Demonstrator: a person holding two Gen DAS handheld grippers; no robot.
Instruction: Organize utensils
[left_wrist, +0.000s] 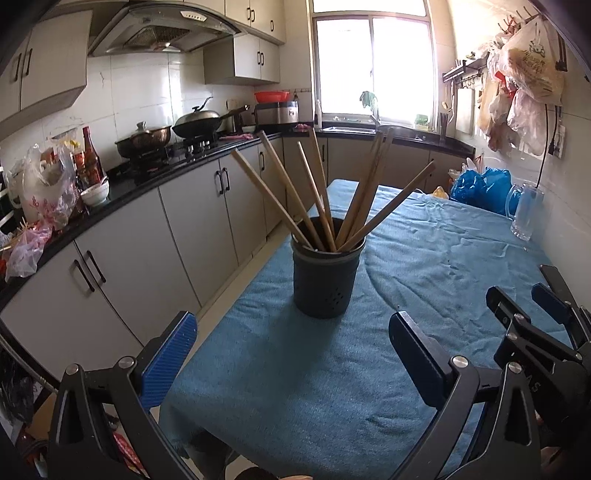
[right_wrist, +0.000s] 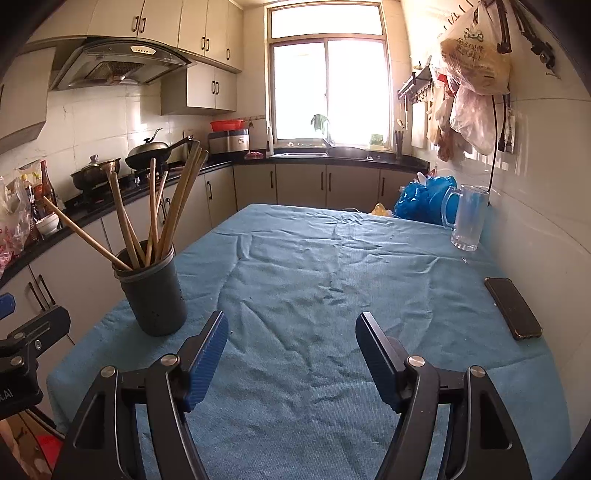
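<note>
A dark round utensil holder stands upright on the blue tablecloth, near the table's left edge. Several wooden chopsticks fan out of its top. My left gripper hovers just in front of the holder, open, with nothing between its blue pads. In the right wrist view the holder with its chopsticks is at the left. My right gripper hangs open over bare cloth to the holder's right, holding nothing. That right gripper also shows at the right edge of the left wrist view.
A black phone lies near the table's right edge by the wall. A clear glass mug and a blue plastic bag sit at the far right corner. The kitchen counter with pots and bottles runs along the left.
</note>
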